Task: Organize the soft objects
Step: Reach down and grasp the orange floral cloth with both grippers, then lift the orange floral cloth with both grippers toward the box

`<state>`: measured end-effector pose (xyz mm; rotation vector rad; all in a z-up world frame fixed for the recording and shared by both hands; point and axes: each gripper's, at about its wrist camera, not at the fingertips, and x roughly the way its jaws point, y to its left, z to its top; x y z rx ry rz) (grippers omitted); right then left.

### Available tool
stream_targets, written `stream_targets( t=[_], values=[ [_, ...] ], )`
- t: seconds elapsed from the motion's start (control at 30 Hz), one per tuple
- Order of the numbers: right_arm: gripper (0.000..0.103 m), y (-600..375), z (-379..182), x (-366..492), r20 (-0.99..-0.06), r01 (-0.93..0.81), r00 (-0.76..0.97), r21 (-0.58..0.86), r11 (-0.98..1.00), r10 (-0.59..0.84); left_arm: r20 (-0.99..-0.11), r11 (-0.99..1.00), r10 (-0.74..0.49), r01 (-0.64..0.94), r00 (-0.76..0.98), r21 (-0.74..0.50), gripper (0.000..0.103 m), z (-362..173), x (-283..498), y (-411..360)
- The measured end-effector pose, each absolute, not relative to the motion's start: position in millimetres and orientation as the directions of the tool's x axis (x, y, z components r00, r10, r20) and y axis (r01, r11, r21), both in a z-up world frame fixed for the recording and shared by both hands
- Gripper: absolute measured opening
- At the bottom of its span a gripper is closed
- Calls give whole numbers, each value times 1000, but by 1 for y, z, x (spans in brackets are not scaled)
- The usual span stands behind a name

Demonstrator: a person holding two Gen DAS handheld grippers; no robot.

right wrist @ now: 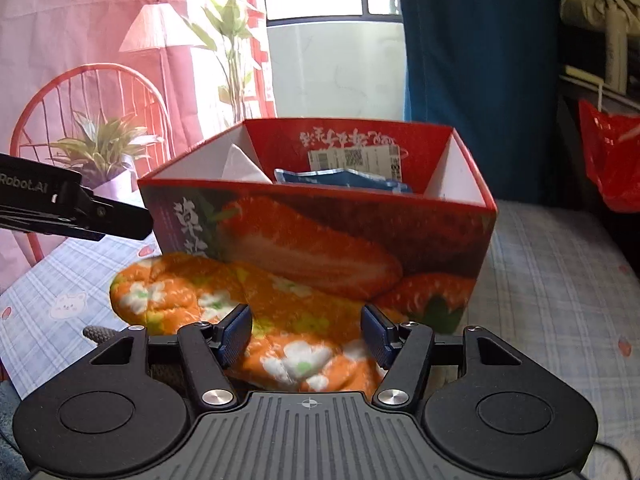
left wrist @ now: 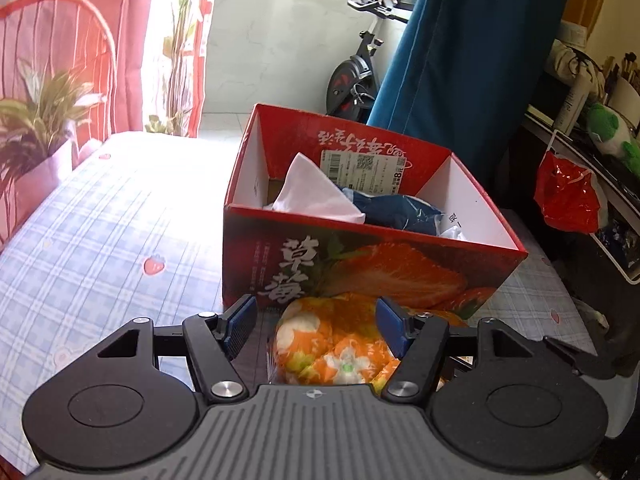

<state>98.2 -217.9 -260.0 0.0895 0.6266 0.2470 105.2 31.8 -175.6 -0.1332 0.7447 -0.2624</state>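
Flanking one orange cloth [left wrist: 336,344]: two gaping tongs [left wrist: 316,326].

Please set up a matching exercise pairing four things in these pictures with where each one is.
Things:
1. orange floral cloth
2. white cloth
3. dark blue cloth
4. red plastic bag

Places:
A. hanging off to the right of the table
B. inside the strawberry box, left part
C. on the tablecloth, against the box's front
D. inside the box, to the right of the white one

Pairs: 1-C, 2-B, 3-D, 4-A
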Motion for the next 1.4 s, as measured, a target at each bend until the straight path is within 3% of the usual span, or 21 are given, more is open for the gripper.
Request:
stream_targets(
  t=[0.27, 0.43, 0.5, 0.57, 0.67, 1.0, 1.4],
  values=[
    [57, -233, -287, 84, -572, -179, 775, 209, 961, 268, -671, 952, -289, 129, 683, -278, 66, -207, 106, 39],
    [57, -232, -288, 85, -574, -181, 774, 207, 961, 269, -651, 941, -328, 174, 685, -292, 66, -210, 106, 31],
    [57, -234, -289, 85, -575, -180, 772, 213, 960, 273, -644, 941, -333, 194, 688, -279, 54, -208, 105, 27],
    [57, -234, -289, 84, -576, -179, 771, 217, 960, 273, -653, 947, -315, 187, 689, -259, 30, -207, 104, 27],
    [57, -235, -287, 85, -575, -180, 769, 225, 958, 279, -636, 943, -327, 194, 699, -272, 19, -203, 98, 31],
    [57, -238, -285, 77, -559, -174, 776, 257, 951, 293, -657, 952, -307, 226, 689, -208, 20, -223, 76, 34],
    [62, -237, -284, 74, -545, -154, 803, 200, 968, 240, -694, 946, -323, 214, 643, -242, 29, -248, 82, 43]
  ],
)
